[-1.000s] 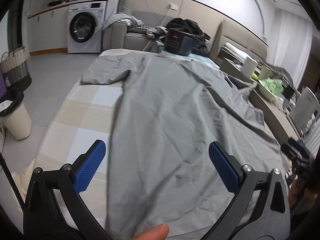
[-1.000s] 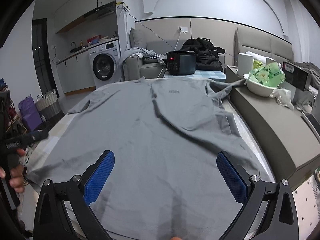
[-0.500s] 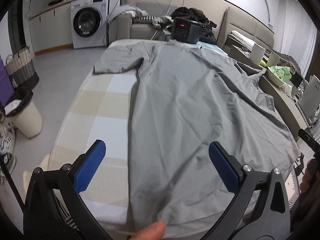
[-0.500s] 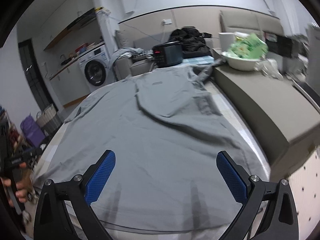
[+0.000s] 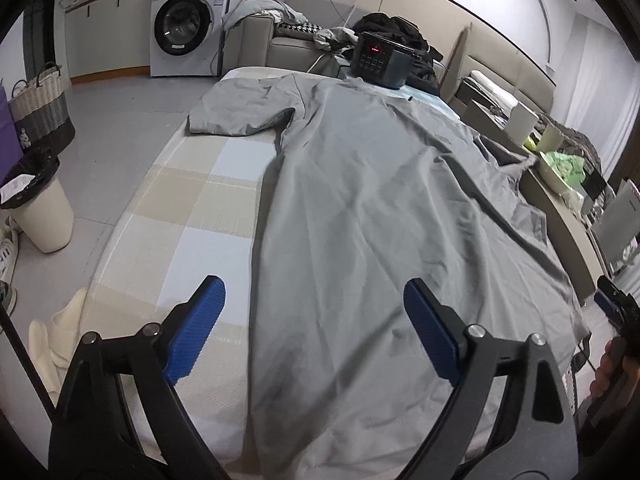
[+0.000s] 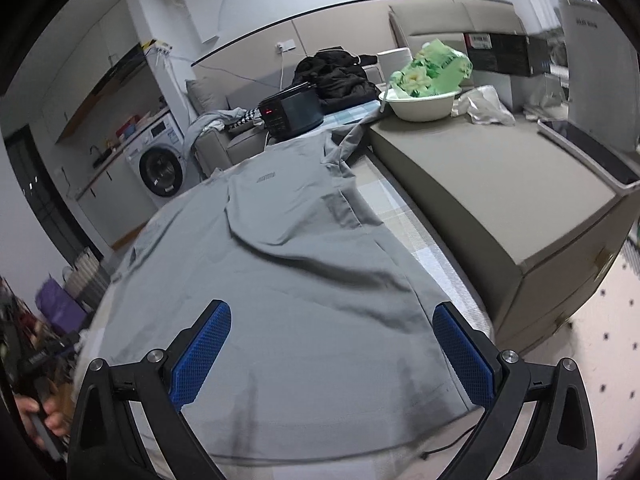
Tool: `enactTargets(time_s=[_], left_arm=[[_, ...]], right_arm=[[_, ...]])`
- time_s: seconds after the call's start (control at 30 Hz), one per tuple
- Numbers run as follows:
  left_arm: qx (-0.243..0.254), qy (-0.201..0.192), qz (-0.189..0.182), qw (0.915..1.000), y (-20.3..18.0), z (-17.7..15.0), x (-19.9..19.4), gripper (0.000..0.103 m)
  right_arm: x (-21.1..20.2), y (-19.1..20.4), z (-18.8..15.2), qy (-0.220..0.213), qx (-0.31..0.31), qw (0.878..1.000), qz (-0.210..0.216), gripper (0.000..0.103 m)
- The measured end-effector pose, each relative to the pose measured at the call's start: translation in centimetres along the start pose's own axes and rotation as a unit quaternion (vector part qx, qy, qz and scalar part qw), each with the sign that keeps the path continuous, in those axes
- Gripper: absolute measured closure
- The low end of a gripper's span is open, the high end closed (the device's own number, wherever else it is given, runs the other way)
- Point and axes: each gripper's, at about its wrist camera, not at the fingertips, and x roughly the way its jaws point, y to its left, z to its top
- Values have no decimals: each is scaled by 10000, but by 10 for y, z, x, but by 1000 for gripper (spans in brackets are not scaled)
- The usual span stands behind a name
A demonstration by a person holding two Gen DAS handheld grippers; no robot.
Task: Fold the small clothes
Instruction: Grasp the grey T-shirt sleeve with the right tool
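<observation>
Both sets of jaws stood apart and gripped nothing: the left gripper (image 5: pixel 314 334) was closing, its blue pads (image 5: pixel 196 330) above the near hem of the grey T-shirt (image 5: pixel 384 216) without pressing it, while the right gripper (image 6: pixel 330 354) hung spread wide over the shirt's (image 6: pixel 288 280) hem at its own corner. From the left wrist view, the shirt lay flat along the checked bed cover (image 5: pixel 192 208), running from 6 o'clock toward 12, one sleeve (image 5: pixel 236 110) spread out at 11 o'clock. Beside the bed at 9 o'clock stood a white bin (image 5: pixel 38 208) with a black liner. Beyond the collar at 12 o'clock sat a black appliance with a red display (image 5: pixel 380 62), and farther at 11 o'clock a washing machine (image 5: pixel 184 26). From the right wrist view, a beige cabinet (image 6: pixel 500 184) flanked the bed at 2 o'clock, bearing a white bowl (image 6: pixel 420 106).
</observation>
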Motion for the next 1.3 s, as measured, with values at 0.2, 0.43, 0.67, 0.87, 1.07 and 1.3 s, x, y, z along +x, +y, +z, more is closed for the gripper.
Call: enactTargets(time_s=[0.2, 0.43, 0.67, 0.87, 1.07, 1.3], left_arm=[[-140, -117, 18, 9998, -2, 25, 15, 12], [-427, -270, 51, 9987, 3, 60, 31, 10], [-410, -273, -31, 9988, -4, 90, 56, 9], [-107, -154, -128, 9997, -24, 117, 86, 9], [126, 35, -279, 9995, -50, 138, 118, 9], [348, 234, -398, 9983, -80, 150, 154, 9]], right_arm=[[24, 10, 36, 67, 42, 9999, 78, 1], [61, 30, 96, 6, -80, 9999, 124, 2], [126, 26, 157, 242, 109, 9996, -103, 12], [178, 6, 190, 417, 468, 9970, -448, 25], [215, -11, 212, 497, 753, 9925, -825, 37], [248, -22, 219, 659, 1012, 9872, -1041, 53]])
